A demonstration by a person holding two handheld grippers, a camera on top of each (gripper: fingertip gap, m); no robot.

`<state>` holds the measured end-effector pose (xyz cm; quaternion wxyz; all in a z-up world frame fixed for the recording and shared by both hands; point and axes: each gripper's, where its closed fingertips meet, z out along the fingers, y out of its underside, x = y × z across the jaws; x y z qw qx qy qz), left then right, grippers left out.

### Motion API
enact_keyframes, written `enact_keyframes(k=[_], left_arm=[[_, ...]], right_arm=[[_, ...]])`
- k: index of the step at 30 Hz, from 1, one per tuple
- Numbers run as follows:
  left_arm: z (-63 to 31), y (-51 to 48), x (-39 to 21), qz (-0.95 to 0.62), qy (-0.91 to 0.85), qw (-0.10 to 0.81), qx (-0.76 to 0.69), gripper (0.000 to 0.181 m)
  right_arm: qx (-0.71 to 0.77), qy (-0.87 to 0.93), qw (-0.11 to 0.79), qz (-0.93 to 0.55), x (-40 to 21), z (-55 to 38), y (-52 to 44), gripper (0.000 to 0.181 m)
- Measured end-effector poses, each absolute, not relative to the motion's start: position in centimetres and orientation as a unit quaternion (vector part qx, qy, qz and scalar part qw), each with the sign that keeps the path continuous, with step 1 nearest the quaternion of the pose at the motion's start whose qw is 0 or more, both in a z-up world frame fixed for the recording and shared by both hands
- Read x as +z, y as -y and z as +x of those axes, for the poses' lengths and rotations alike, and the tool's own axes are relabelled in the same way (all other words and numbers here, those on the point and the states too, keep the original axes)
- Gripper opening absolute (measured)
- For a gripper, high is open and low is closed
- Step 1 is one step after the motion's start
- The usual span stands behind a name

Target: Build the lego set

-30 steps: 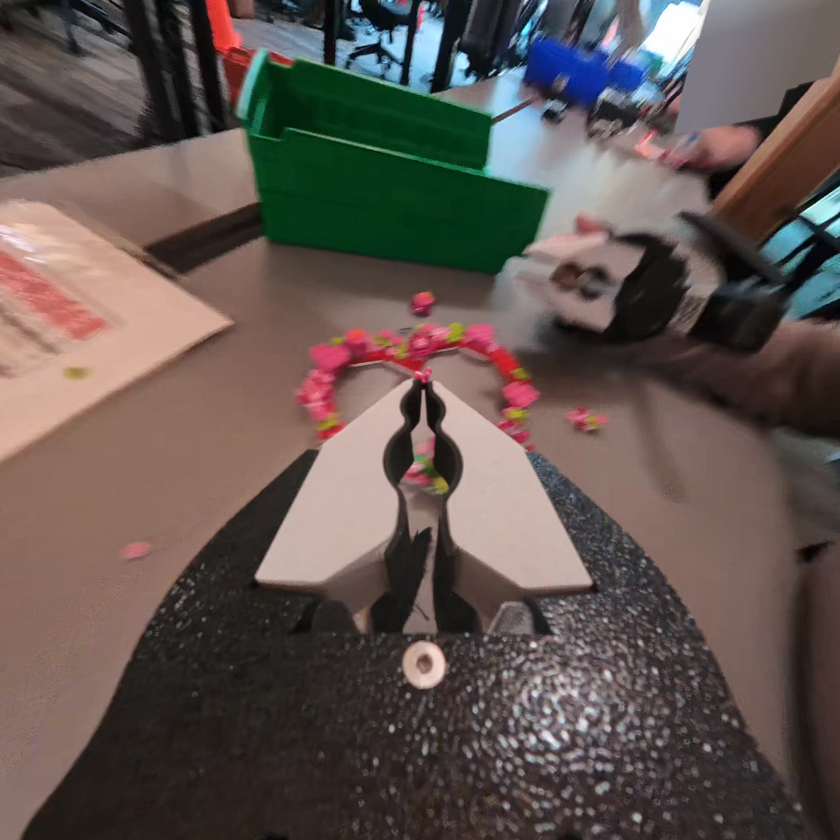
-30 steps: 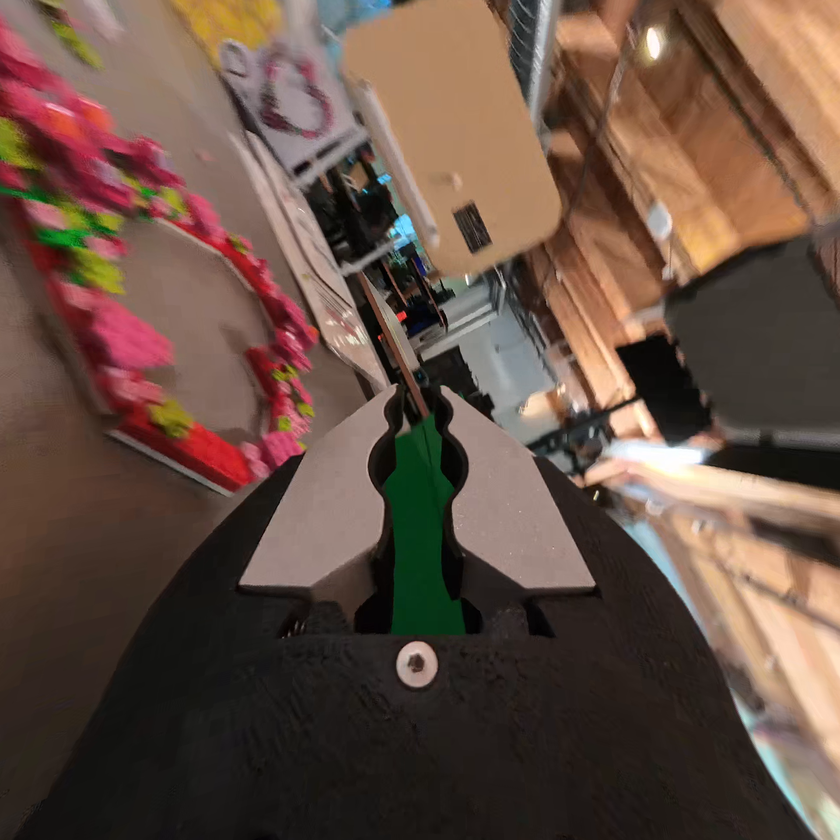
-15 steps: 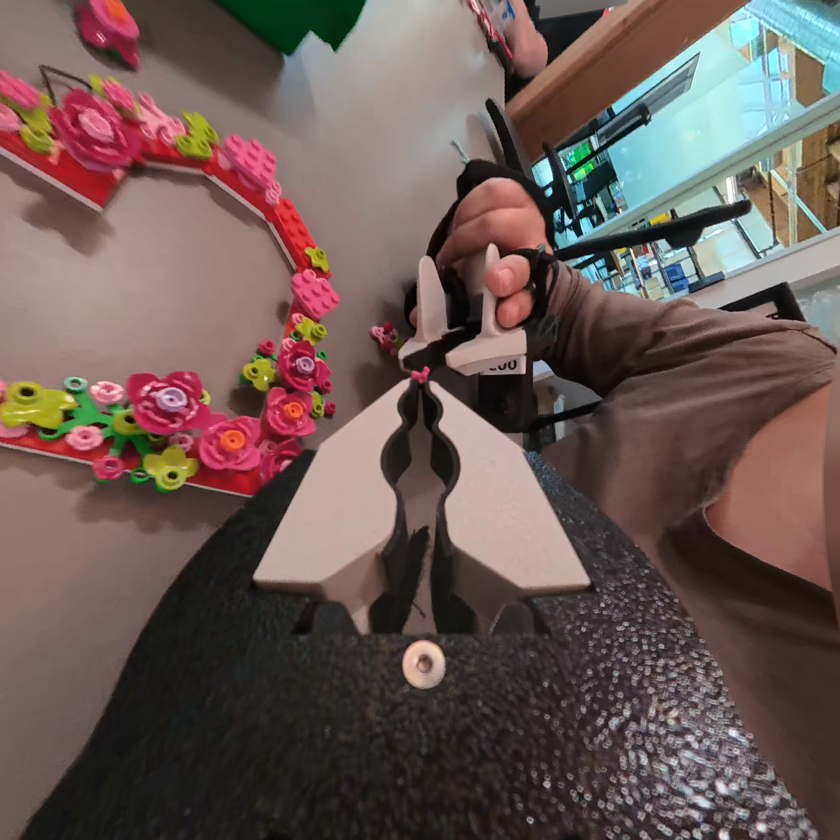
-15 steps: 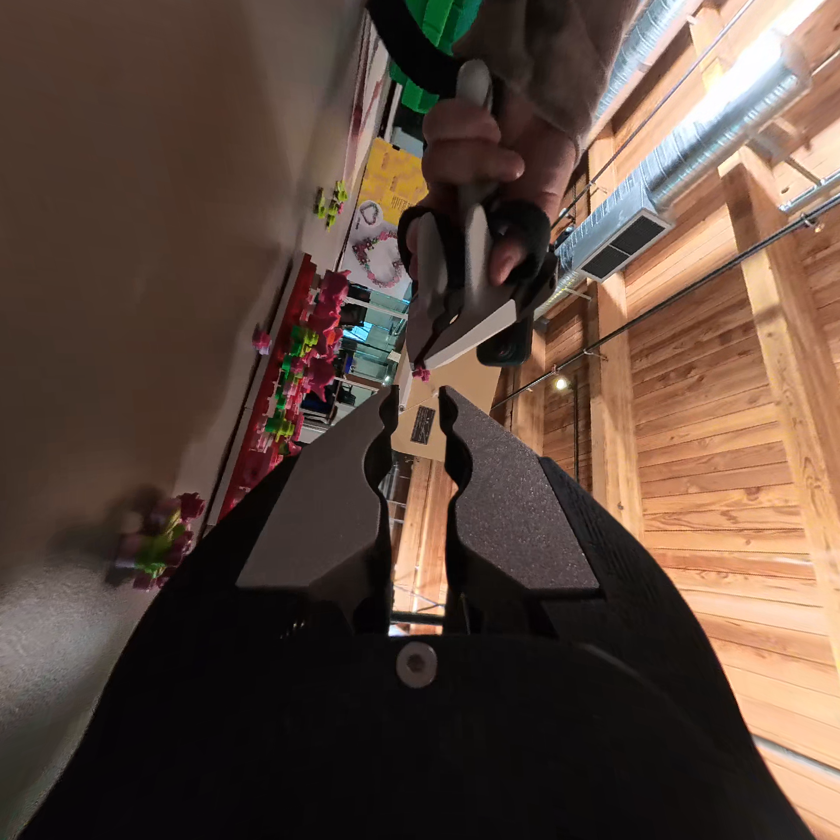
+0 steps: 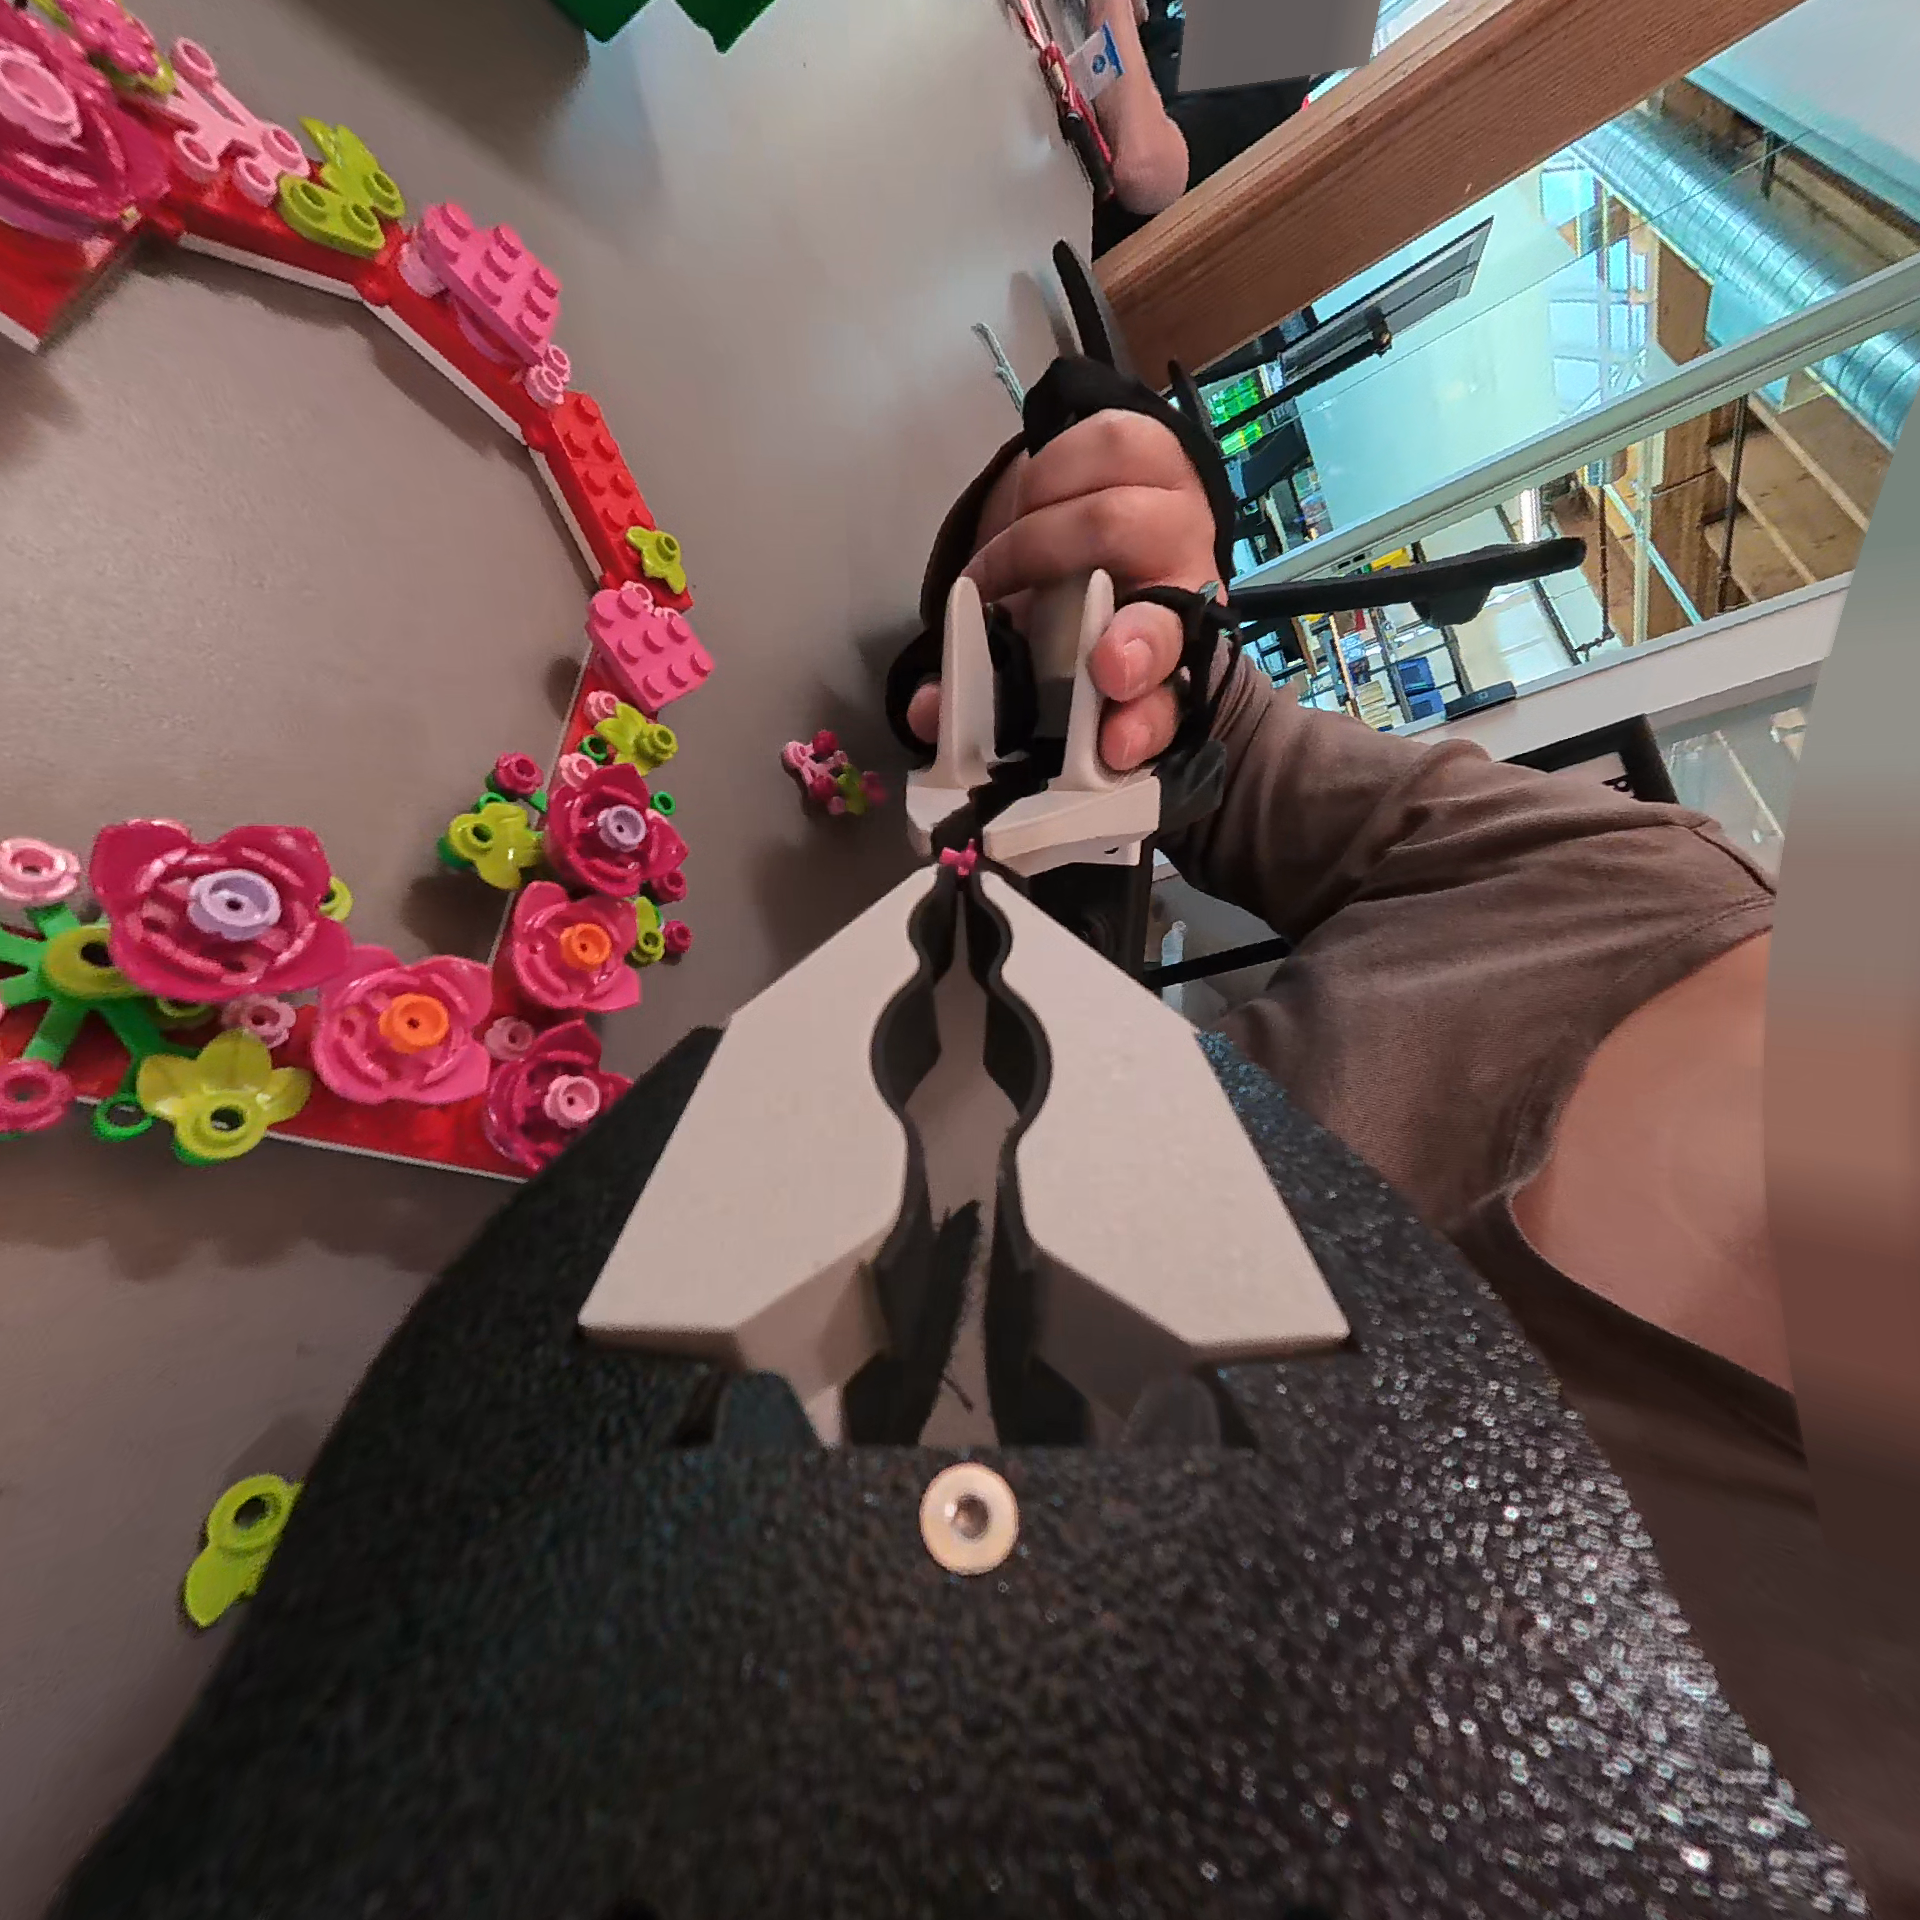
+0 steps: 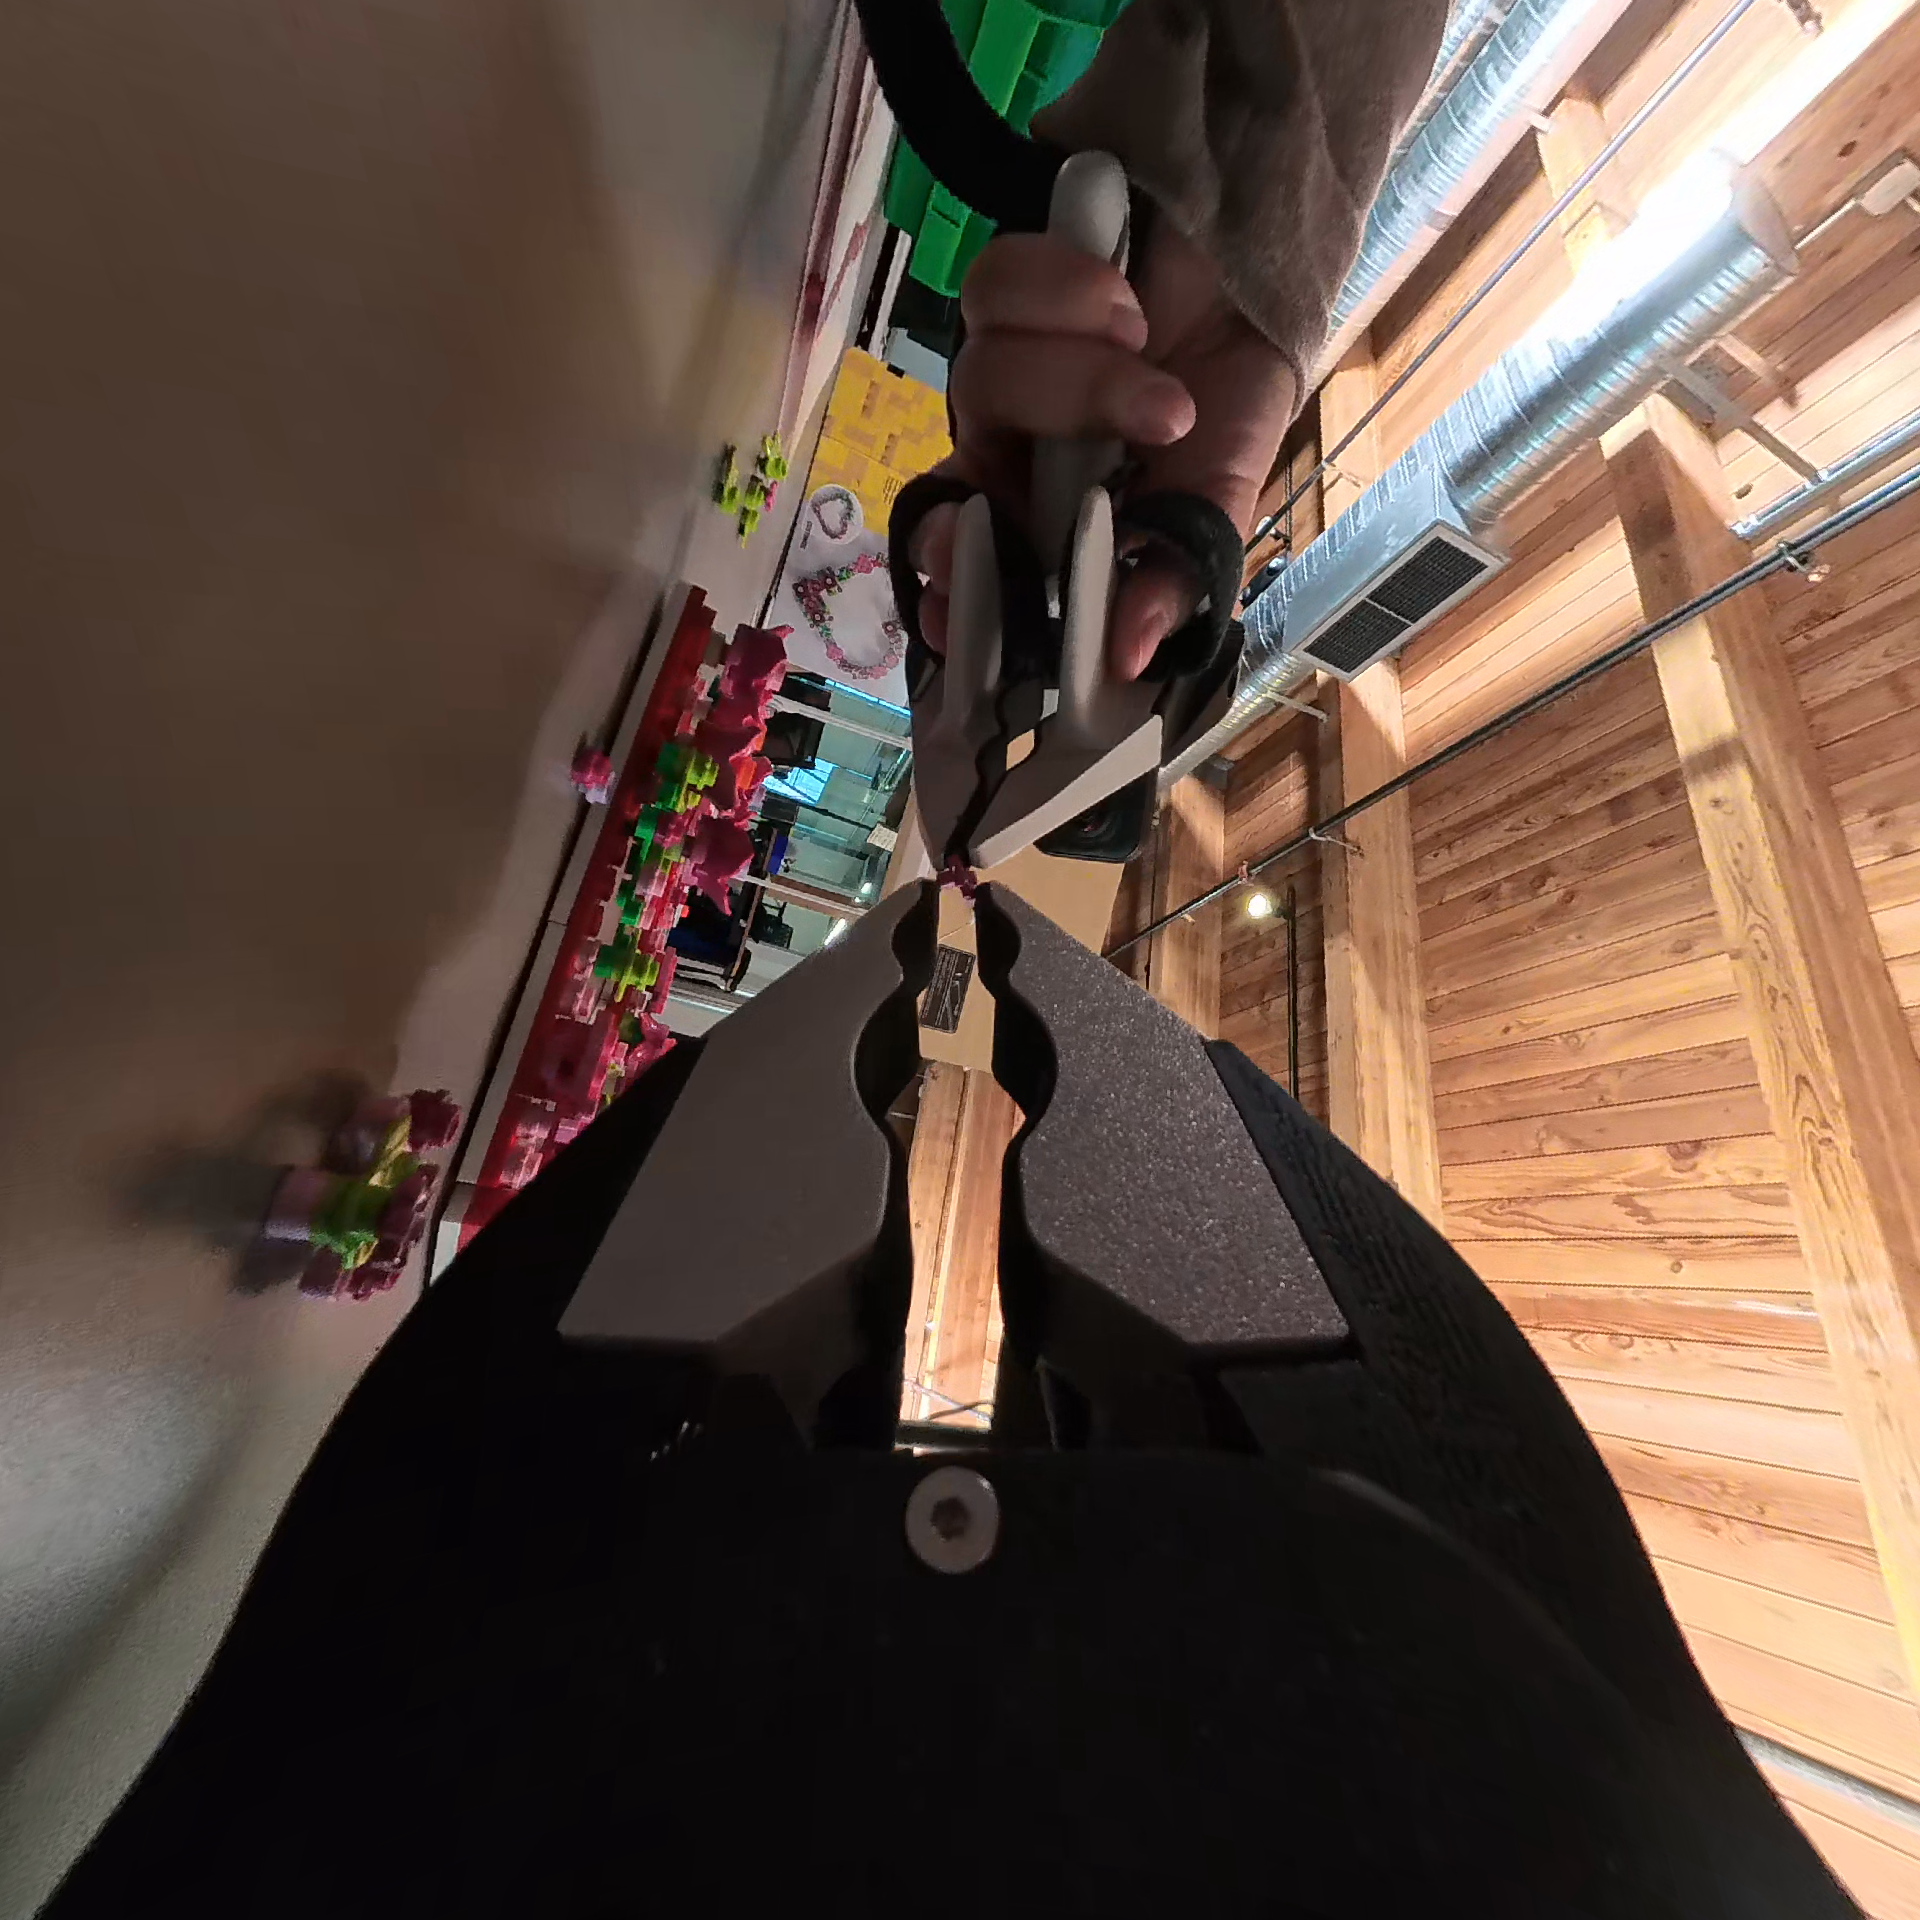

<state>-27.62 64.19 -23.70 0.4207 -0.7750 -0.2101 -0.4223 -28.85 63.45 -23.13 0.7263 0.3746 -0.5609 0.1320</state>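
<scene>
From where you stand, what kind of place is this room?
Probably a workshop or shared lab, not a home: bare metal ducts, timber walls, and a grey worktable with a green storage bin.

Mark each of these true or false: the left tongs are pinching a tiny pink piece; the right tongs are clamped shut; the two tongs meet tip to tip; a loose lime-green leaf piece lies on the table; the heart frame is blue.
1. The left tongs pinch a tiny pink piece at their tips. True.
2. The right tongs are clamped shut. False: a gap shows between their fingers.
3. The two tongs meet tip to tip around the piece. True.
4. A loose lime-green leaf piece lies on the table. True.
5. The heart frame is blue. False: it is red, covered with pink flowers.
</scene>
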Motion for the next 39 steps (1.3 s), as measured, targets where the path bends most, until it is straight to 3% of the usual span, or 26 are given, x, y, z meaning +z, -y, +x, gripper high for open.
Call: enact_keyframes(k=[14, 18, 21, 29, 31, 39], left_arm=[[-28.7, -65.1, -23.2, -0.759, 0.227, 0.461, -0.401, 0.002], [-30.6, -65.6, -21.8, -0.768, 0.209, 0.519, -0.312, 0.04], [-32.1, -66.2, -22.0, -0.812, 0.157, 0.539, -0.163, 0.05], [-31.4, -69.7, -27.4, -0.912, -0.002, 0.41, 0.006, 0.069], [-31.4, -70.5, -28.1, -0.919, -0.018, 0.394, 0.012, 0.066], [-31.7, -71.2, -30.0, -0.939, -0.027, 0.342, 0.006, 0.051]], right_arm=[[0.162, 0.598, 0.714, 0.326, -22.6, -29.8, -64.5, 0.0], [0.223, 0.653, 0.691, 0.214, -21.6, -31.8, -67.2, 0.0], [0.287, 0.721, 0.623, 0.1, -22.0, -33.8, -70.1, 0.0], [0.401, 0.839, 0.366, -0.028, -26.8, -33.2, -72.3, 0.0], [0.405, 0.851, 0.334, -0.035, -27.5, -32.9, -72.2, 0.0], [0.37, 0.858, 0.356, -0.012, -28.3, -32.8, -72.3, 0.0]])
